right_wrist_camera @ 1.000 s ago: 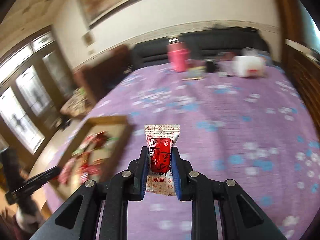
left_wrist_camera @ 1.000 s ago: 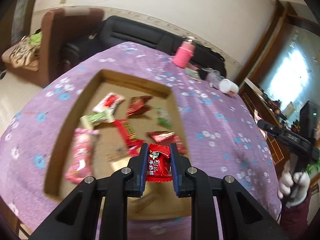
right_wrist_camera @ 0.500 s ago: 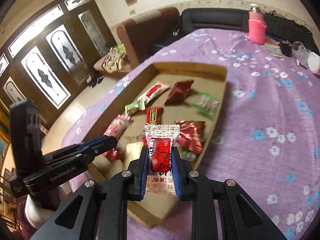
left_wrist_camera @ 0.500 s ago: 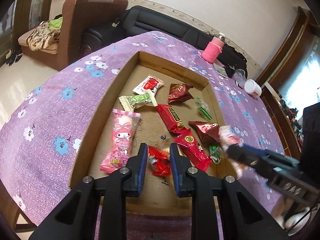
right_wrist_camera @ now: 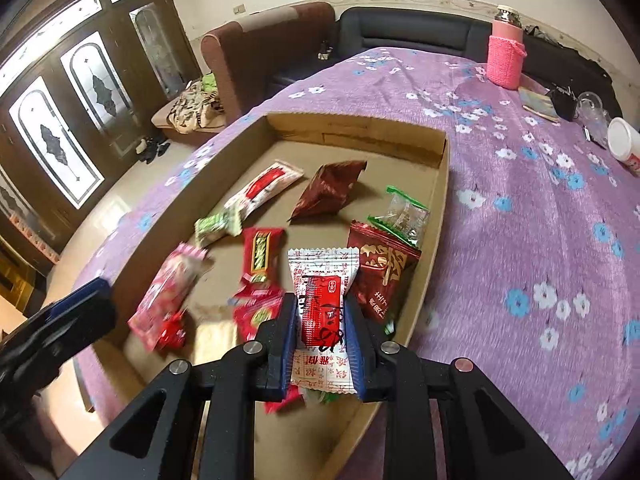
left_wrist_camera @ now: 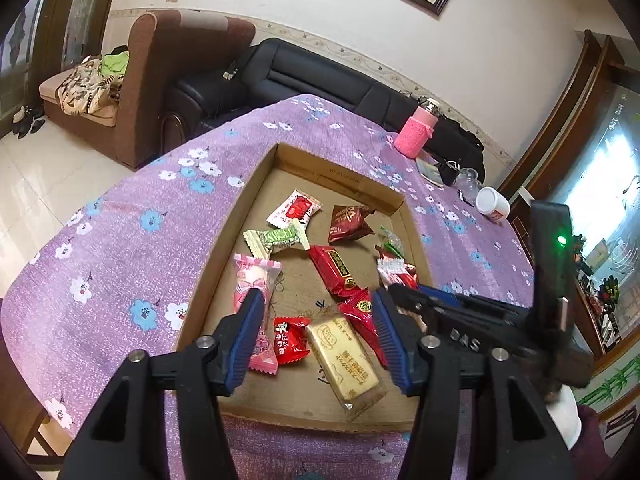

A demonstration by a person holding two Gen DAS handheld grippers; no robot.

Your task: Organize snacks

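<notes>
A shallow cardboard tray [left_wrist_camera: 236, 216] [right_wrist_camera: 440, 184] on the purple flowered table holds several wrapped snacks. My left gripper [left_wrist_camera: 316, 332] is open and empty, just above the tray's near end; a small red packet [left_wrist_camera: 290, 340] lies on the tray floor between its fingers, beside a yellow biscuit bar [left_wrist_camera: 344, 360]. My right gripper [right_wrist_camera: 320, 332] is shut on a white-and-red snack packet [right_wrist_camera: 322, 304] and holds it over the tray's near right part. The right gripper also shows in the left wrist view [left_wrist_camera: 404, 300].
A pink sleeved bottle [left_wrist_camera: 416, 132] [right_wrist_camera: 506, 60], a white cup [left_wrist_camera: 493, 204] [right_wrist_camera: 624, 144], a glass and small items stand at the table's far end. A black sofa [left_wrist_camera: 304, 76] and a brown armchair [left_wrist_camera: 180, 64] stand beyond the table.
My left gripper has opened and let the small red packet drop onto the tray floor. My right gripper has carried its white-and-red packet from the bare table to over the tray.
</notes>
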